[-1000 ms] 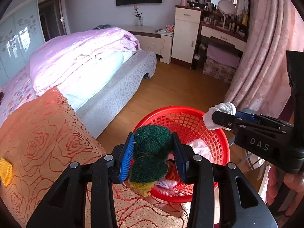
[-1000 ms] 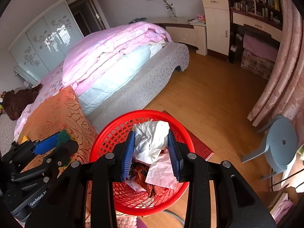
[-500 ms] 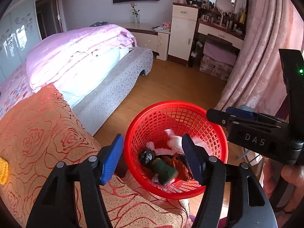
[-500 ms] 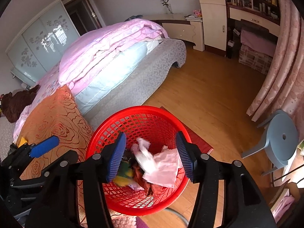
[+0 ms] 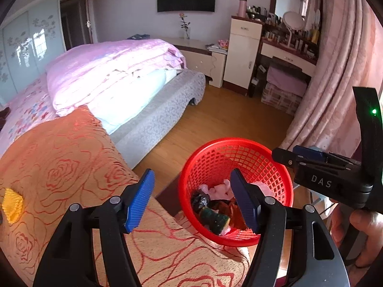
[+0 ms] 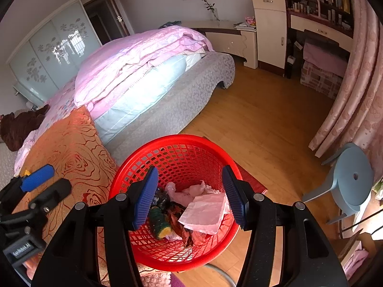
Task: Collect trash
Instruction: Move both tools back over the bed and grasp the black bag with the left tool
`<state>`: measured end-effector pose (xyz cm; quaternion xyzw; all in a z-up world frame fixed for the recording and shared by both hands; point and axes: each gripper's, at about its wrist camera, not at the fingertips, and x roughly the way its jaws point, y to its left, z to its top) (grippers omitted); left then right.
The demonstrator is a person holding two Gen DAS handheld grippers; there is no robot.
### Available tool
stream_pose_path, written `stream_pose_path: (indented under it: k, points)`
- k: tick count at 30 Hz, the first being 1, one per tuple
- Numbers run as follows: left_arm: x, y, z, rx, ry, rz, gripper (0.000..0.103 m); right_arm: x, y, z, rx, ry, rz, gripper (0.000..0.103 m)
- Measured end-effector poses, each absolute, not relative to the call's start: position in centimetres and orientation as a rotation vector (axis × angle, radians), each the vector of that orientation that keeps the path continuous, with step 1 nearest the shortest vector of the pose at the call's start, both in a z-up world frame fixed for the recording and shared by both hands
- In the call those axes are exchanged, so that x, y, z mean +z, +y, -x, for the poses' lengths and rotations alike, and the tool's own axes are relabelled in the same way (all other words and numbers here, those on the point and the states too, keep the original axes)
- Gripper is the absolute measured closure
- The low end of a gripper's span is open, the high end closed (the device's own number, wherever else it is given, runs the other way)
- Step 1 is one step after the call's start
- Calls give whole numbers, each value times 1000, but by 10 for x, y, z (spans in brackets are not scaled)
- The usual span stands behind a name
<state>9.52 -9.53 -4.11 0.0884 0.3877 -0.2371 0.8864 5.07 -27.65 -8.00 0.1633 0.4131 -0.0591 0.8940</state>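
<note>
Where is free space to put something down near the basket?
Free: the orange cover between the yellow piece and the basket; the wood floor between bed and curtain. Crowded: the basket's bottom, under trash.

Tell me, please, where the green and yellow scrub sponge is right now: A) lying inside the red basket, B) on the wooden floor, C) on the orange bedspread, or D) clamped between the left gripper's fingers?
A: the scrub sponge lies among the trash inside the red basket, and both grippers are open and empty.

Wooden floor [image 6: 258,124] carries red basket [image 6: 182,143] directly under right claw [image 6: 190,195]; blue stool [image 6: 352,179] right of claw.
</note>
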Motion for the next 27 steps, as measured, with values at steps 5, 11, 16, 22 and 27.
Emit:
stream_pose_path:
  k: [5,11,16,22,27]
  points:
    - [-33,-78,-91,-451,776,-179,39,-76,-267,-49,-98,835,-310,49]
    - [-22,-49,-87,-368,733,-186,36,-74,-245,-49,-42,826,-268,48]
    - [-14,-14,-85,-260,708,-198,34,-73,-225,-49,4,822,-230,47]
    - [-5,45,-93,-100,700,-147,33,-71,-195,-49,76,838,-190,47]
    - [-1,93,-97,26,698,-119,32,-58,-169,-46,148,822,-165,47]
